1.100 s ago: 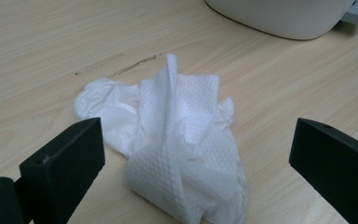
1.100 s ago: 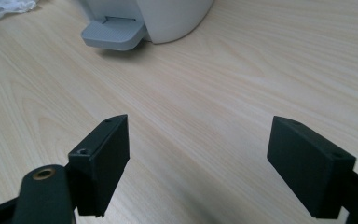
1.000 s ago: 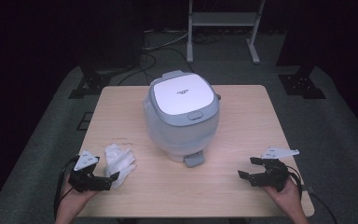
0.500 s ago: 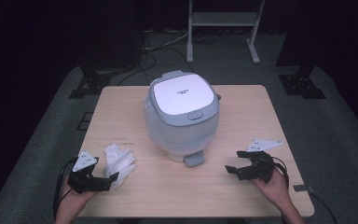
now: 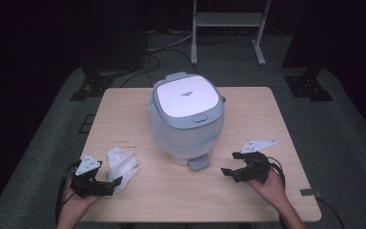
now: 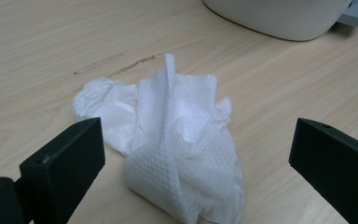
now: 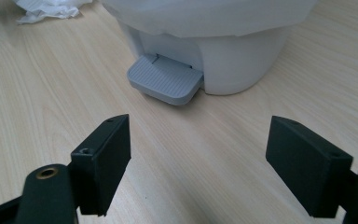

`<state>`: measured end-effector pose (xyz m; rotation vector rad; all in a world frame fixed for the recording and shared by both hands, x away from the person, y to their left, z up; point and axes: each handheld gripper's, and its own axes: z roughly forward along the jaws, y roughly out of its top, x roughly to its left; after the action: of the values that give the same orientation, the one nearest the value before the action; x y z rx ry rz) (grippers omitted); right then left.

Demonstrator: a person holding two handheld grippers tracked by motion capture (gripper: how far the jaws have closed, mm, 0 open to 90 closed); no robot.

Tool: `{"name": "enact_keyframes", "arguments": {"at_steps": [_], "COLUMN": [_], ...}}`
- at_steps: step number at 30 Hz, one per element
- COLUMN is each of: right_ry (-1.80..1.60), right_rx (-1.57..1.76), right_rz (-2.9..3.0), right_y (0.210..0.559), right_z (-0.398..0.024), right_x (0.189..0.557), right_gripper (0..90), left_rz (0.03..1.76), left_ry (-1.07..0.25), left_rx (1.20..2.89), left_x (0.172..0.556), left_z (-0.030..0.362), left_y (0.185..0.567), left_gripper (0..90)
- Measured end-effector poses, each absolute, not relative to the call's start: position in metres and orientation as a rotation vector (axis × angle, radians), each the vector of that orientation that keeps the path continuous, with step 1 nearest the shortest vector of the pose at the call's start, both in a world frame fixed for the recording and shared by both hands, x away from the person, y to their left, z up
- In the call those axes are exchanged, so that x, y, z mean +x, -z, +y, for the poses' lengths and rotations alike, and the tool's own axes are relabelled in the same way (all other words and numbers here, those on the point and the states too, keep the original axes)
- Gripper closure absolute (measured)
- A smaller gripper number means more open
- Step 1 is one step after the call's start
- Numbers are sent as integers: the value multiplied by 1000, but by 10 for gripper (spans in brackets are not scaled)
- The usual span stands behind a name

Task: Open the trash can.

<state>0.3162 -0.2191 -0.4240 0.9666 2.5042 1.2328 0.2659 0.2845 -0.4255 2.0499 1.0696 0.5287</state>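
The counter [image 5: 124, 114] is pale wood with fine straight grain and a matt finish. The crumpled paper towel [image 6: 182, 149] is white, soft-looking paper with an embossed dotted texture. The pedal bin [image 5: 186, 119] looks like smooth plastic, its white lid [image 5: 187, 95] faintly glossy; its grey pedal [image 7: 165, 79] is matt plastic with fine ribbing. Both grippers' jaws are matt black, seemingly plastic, with smooth flat faces.

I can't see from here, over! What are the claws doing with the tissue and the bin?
Left claw open, straddling crumpled tissue. Right claw open, aimed at bin pedal. Bin lid shut. Nothing in the way.
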Motion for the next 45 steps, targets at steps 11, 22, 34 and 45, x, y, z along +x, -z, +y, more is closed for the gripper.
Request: {"name": "enact_keyframes", "arguments": {"at_steps": [11,22,34,45], "right_ry": [-1213,-1196,-1169,-1103], "right_rx": [928,900,841,801], "right_rz": [2533,2559,2602,2629], "right_y": [424,426,427,430], "right_z": [-206,-189,-171,-151], "right_x": [319,326,332,339], "right_gripper": [226,265,429,645], "left_rz": [1064,1084,1086,1092], "left_ry": [-530,-535,-525,-521], "left_rx": [2048,2044,2041,2039], "left_x": [265,263,264,264], "left_z": [283,286,287,287], "left_y": [425,425,426,428], "left_gripper": [26,26,27,26]}}
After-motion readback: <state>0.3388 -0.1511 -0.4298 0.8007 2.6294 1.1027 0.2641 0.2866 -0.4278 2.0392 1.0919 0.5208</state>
